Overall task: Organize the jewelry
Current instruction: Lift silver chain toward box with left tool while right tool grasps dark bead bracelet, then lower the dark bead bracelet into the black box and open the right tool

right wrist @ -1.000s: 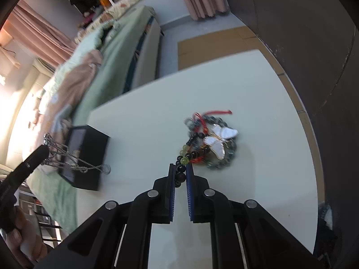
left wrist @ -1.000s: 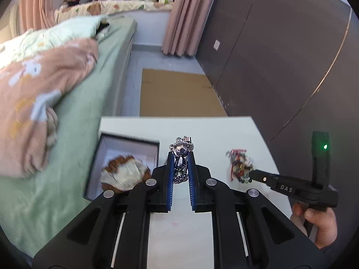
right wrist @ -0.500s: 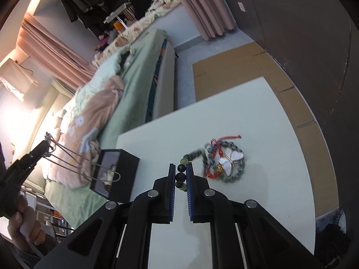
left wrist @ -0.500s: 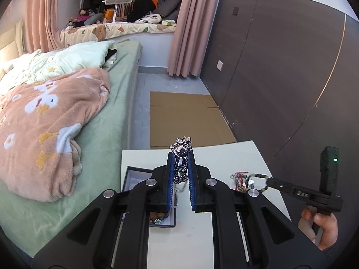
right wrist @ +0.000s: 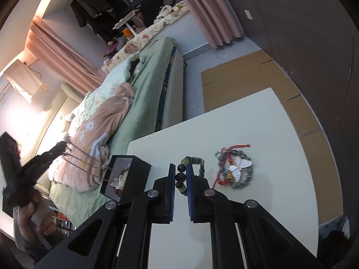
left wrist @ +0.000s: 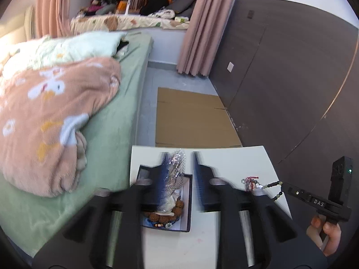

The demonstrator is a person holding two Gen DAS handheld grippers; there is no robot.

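My left gripper (left wrist: 179, 163) is open above the black jewelry box (left wrist: 188, 204), blurred by motion. The silver chain necklace (left wrist: 175, 174) hangs between its jaws, sliding down toward the box, which holds brown beads and pale jewelry. In the right wrist view the chain (right wrist: 87, 163) stretches from the left gripper (right wrist: 60, 148) down into the box (right wrist: 136, 168). My right gripper (right wrist: 180, 174) is shut on a dark bead bracelet (right wrist: 180, 177), lifted over the white table (right wrist: 258, 121). A butterfly bracelet with red cord (right wrist: 237, 170) lies on the table to its right.
A bed with a green sheet and pink blanket (left wrist: 56, 121) runs along the table's left side. Flat cardboard (left wrist: 193, 116) lies on the floor beyond the table. A dark panelled wall (left wrist: 291, 78) stands at the right.
My left gripper has opened and the silver chain is dropping toward the box. The right gripper keeps hold of the bead bracelet and has drawn it further from the butterfly bracelet.
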